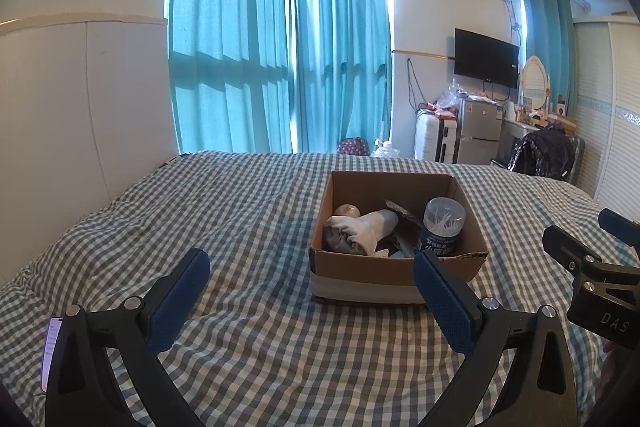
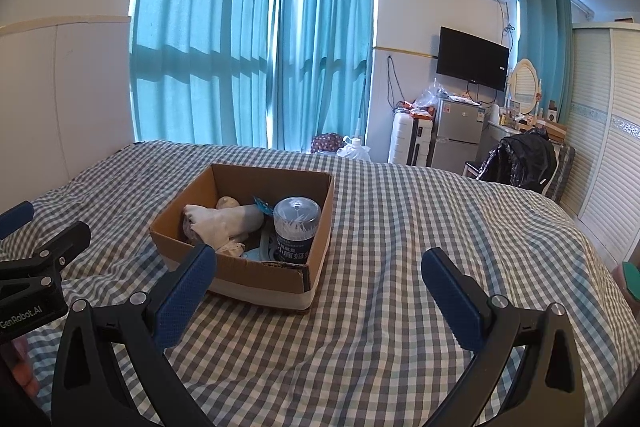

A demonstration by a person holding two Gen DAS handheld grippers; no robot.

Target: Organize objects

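An open cardboard box (image 1: 396,283) stands on the checked bedspread (image 1: 248,211); it also shows in the right wrist view (image 2: 260,273). Inside lie a rolled white sock (image 1: 366,227), a round beige object (image 1: 347,211), a clear-lidded tub of cotton swabs (image 1: 442,227) and a dark packet (image 1: 402,213). My left gripper (image 1: 312,291) is open and empty, just in front of the box. My right gripper (image 2: 320,285) is open and empty, to the box's right; it also appears at the right edge of the left wrist view (image 1: 592,259).
A phone (image 1: 50,351) lies on the bed at the left. A white headboard wall (image 1: 80,99) is on the left, teal curtains (image 1: 280,59) behind. A fridge (image 1: 480,131), suitcase (image 1: 430,139), TV (image 1: 486,59) and wardrobe (image 2: 608,155) stand beyond the bed.
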